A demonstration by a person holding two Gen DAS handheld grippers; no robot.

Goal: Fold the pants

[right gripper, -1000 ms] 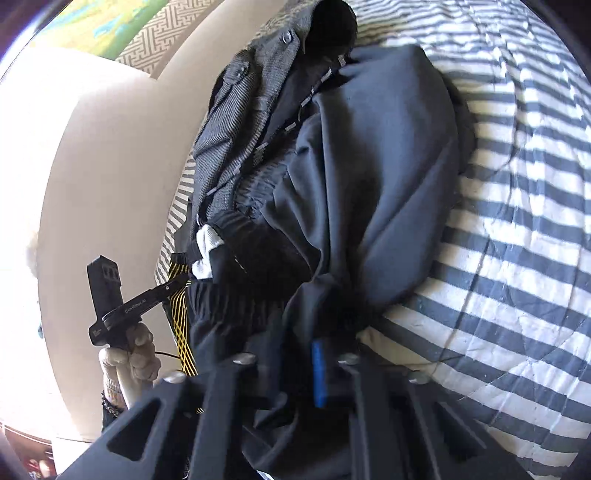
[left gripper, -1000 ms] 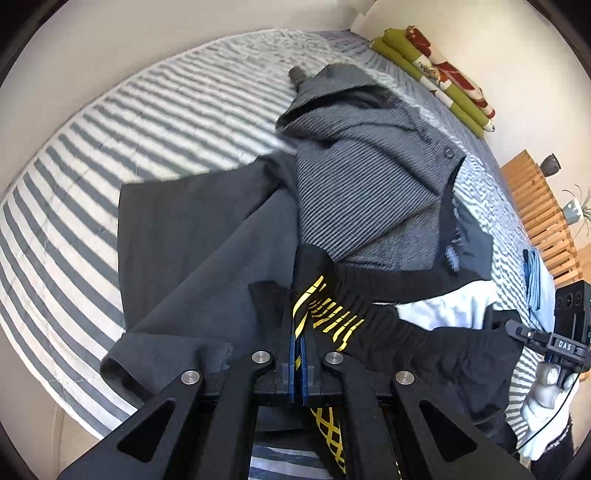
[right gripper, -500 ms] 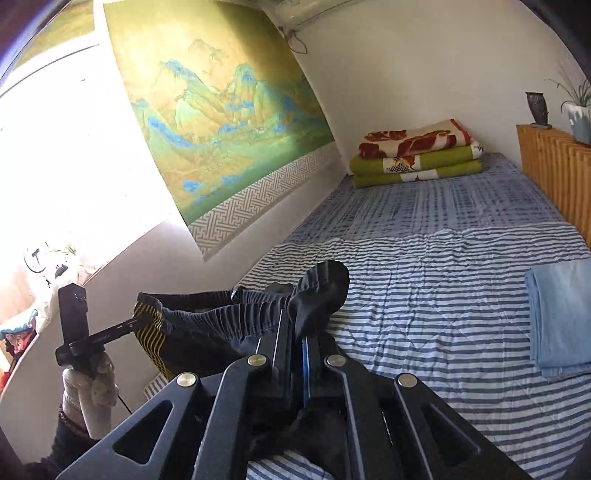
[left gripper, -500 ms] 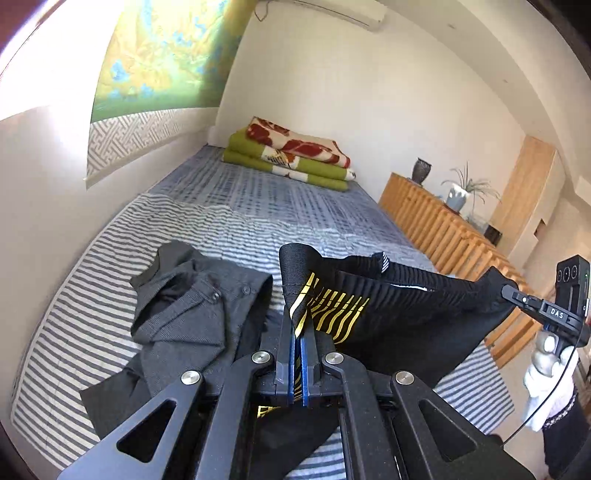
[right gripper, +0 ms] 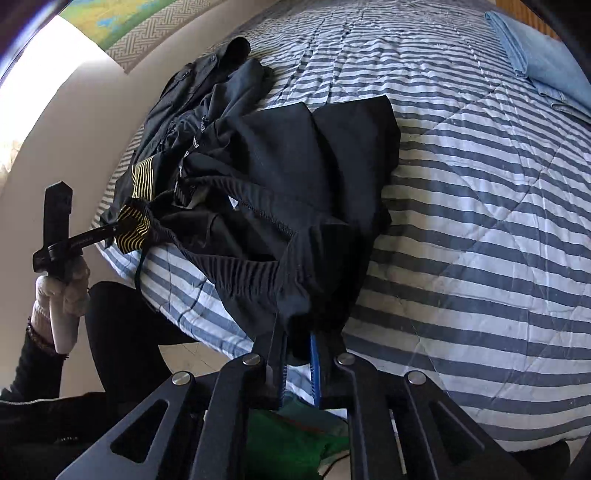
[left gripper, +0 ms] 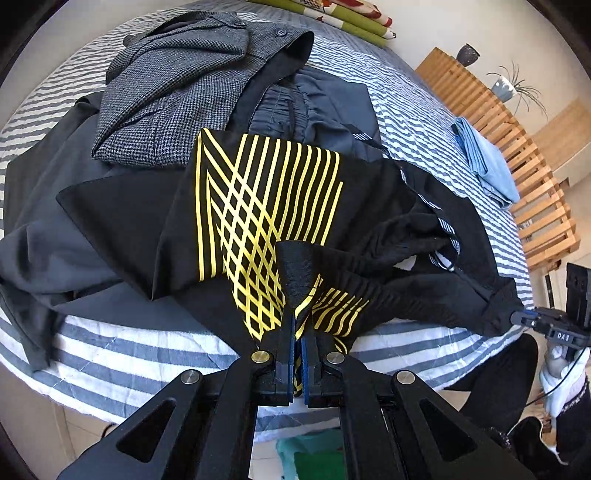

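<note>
The black pants [left gripper: 369,236] are lying spread across the near edge of the striped bed [right gripper: 480,184], their waistband stretched along that edge between the two grippers; the left gripper [left gripper: 297,343] is pinching one end of the waistband, its blue-padded fingers [left gripper: 290,339] pressed nearly together on the ribbed fabric where the yellow line pattern [left gripper: 258,192] is running down the leg; the right gripper [right gripper: 297,363] is clamping the other end, its fingers [right gripper: 314,363] squeezing a thick bunch of black cloth between them (the gap looks wider only because of the bulk of fabric). In the left wrist view the right gripper [left gripper: 524,318] is showing at the bed's near right corner, gripping the waistband tip, with a gloved hand [left gripper: 561,373] holding its handle below the mattress edge; in the right wrist view the left gripper [right gripper: 110,230] is likewise holding the yellow-patterned end, a gloved hand [right gripper: 62,295] wrapping its handle.

Farther up the bed from the pants, a grey houndstooth jacket [left gripper: 184,81] is lying over other dark garments [left gripper: 74,229]; these are partly sitting under the pants. A folded blue cloth [left gripper: 487,162] is resting at the bed's far right side, just beside a wooden slatted rail [left gripper: 517,155]; folded green blankets [left gripper: 332,18] are sitting at the head of the bed.
</note>
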